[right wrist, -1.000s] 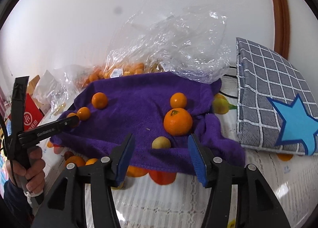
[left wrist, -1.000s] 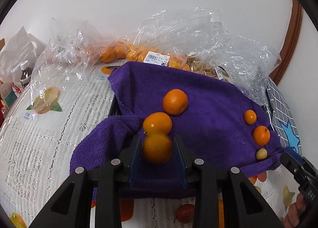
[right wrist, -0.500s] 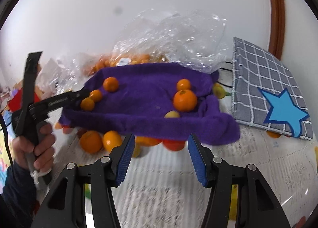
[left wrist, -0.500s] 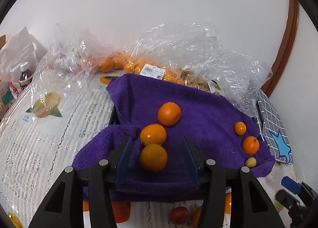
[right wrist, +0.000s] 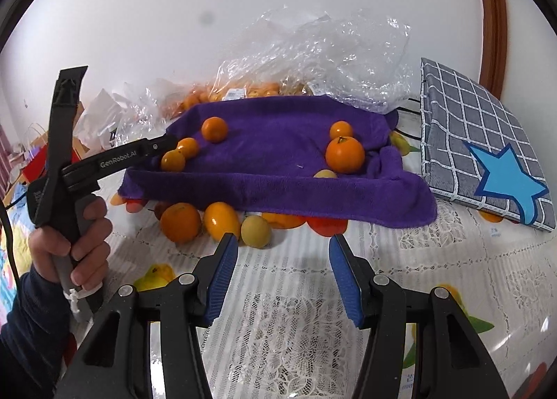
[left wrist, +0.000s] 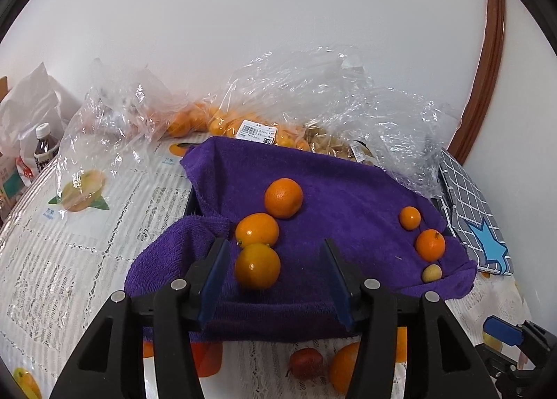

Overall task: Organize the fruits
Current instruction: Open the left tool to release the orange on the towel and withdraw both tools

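Observation:
A purple towel lies over a tray, with fruit on it. Three oranges stand in a row at its left: the near orange, a second and a third. My left gripper has its jaws opening around the near orange, which rests on the towel clear of both pads. At the right lie a small orange, a mandarin and a pale yellow fruit. My right gripper is open over the lace tablecloth, nothing between its fingers. Loose fruit lies before the towel.
Clear plastic bags holding oranges lie behind the towel against the white wall. A grey checked cushion with a blue star sits to the right. A bottle and paper bags stand at the far left. A hand holds the left gripper.
The left jaws have opened off the near orange, which stays on the towel. The right gripper has drawn back from the towel and now looks over the tablecloth and loose fruit.

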A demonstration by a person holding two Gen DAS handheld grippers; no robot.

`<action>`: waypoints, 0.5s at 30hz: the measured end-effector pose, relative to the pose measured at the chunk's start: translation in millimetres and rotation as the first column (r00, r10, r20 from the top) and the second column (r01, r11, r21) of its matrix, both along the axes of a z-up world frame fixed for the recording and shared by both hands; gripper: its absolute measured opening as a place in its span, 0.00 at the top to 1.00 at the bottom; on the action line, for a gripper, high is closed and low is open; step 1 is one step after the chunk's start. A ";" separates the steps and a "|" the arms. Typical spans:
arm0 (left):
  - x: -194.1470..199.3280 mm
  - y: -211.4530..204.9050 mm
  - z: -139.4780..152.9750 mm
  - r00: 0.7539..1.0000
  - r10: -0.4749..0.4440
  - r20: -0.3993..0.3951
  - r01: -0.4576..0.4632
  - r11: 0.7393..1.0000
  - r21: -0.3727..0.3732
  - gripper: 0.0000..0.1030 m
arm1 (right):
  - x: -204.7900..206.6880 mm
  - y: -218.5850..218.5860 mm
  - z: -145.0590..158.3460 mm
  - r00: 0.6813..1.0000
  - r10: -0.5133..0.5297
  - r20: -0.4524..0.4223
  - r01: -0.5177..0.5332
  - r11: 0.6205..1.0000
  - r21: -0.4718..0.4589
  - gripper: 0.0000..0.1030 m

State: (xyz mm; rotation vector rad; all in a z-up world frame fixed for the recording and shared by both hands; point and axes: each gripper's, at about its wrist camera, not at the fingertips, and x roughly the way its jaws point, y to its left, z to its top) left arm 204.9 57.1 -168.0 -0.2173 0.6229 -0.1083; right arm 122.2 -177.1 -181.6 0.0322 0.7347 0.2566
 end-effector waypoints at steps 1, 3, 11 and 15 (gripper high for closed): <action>-0.8 0.1 -0.1 1.000 0.000 0.000 0.000 1.000 0.001 0.50 | 1.1 0.1 -1.6 1.000 -0.001 -0.006 0.001 1.000 0.006 0.47; -1.9 -0.1 0.0 1.000 0.000 -0.001 0.000 1.000 0.002 0.50 | 4.1 0.2 -4.9 1.000 0.001 -0.023 0.000 1.000 0.014 0.49; -7.9 1.0 1.7 1.000 0.000 0.002 0.000 1.000 0.008 0.50 | 9.6 2.6 -10.3 0.999 0.024 -0.038 -0.023 0.999 0.028 0.52; -14.5 4.9 4.3 1.000 0.006 0.017 -0.006 1.000 0.006 0.50 | 12.9 8.4 -11.0 0.998 0.048 -0.033 -0.048 0.999 0.024 0.53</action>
